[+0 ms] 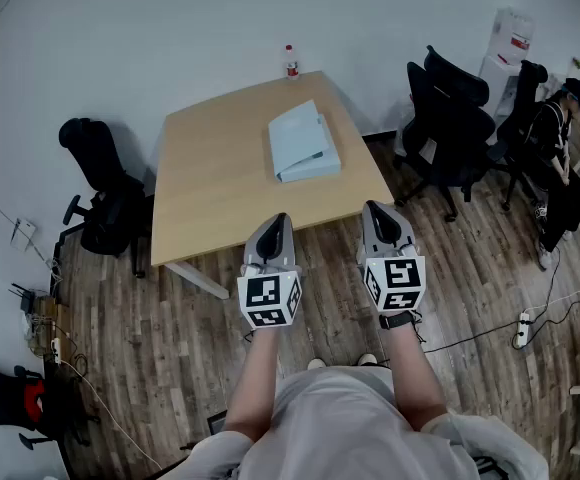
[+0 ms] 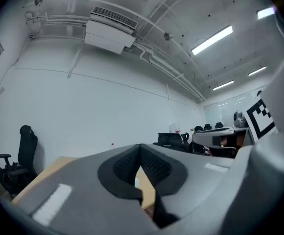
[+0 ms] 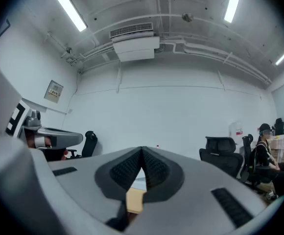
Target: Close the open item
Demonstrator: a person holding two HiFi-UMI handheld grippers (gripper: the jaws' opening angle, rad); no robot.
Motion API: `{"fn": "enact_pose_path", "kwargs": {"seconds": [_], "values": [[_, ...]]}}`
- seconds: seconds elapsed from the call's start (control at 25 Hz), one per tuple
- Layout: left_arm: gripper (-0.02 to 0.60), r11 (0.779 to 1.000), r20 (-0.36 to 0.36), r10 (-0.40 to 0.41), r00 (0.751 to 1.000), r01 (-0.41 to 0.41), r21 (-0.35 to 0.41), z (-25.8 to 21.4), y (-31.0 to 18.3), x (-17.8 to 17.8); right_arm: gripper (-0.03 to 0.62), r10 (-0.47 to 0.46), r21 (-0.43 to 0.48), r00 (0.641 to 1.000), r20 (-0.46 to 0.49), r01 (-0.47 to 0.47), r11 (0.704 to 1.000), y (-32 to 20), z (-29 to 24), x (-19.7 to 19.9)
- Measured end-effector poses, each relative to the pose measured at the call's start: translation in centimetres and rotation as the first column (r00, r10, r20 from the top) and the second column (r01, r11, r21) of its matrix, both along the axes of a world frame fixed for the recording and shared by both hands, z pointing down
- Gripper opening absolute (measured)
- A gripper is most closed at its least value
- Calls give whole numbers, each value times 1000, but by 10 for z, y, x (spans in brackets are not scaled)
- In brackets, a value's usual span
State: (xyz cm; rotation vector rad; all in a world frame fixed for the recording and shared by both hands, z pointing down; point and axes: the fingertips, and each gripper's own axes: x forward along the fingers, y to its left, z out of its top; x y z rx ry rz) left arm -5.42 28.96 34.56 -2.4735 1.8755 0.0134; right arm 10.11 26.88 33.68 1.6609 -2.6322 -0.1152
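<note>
The 2 grippers are held level and side by side above the wooden floor [image 1: 160, 358], just before the near edge of the worktop [image 1: 210, 173]. The left gripper [image 1: 277, 219] is clenched: in the left gripper view its 2 dark pads meet at the tips and nothing is between them. The right gripper [image 1: 378, 209] is the same, clenched and empty. The task's thing, a light-blue binder [image 1: 303, 143], lies flat on the far right part of the worktop, well apart from both grippers; how far its cover stands open I cannot tell. A small bottle [image 1: 291, 62] stands at the far edge. Black office chairs are on both sides – 1 at the left [image 1: 105, 193], several at the right [image 1: 450, 128], where a person [image 1: 560, 158] sits.
</note>
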Motion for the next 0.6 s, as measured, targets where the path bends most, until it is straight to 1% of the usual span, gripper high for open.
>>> {"fn": "enact_pose_path", "kwargs": {"seconds": [0.2,0.4,0.6], "values": [[9,1000,-10,12,1000,-12,-8,6,6,-19,12,0,-9,1000,-12,-1,1000,8,5,-23],[9,1000,-49,13,999,-13,-12,15,14,-37,12,-13,-7,999,-41,13,1000,19,15,-47],[9,999,-82,10,997,-13,-34,31,20,-51,12,-46,-6,998,-39,46,999,28,25,-69]]}}
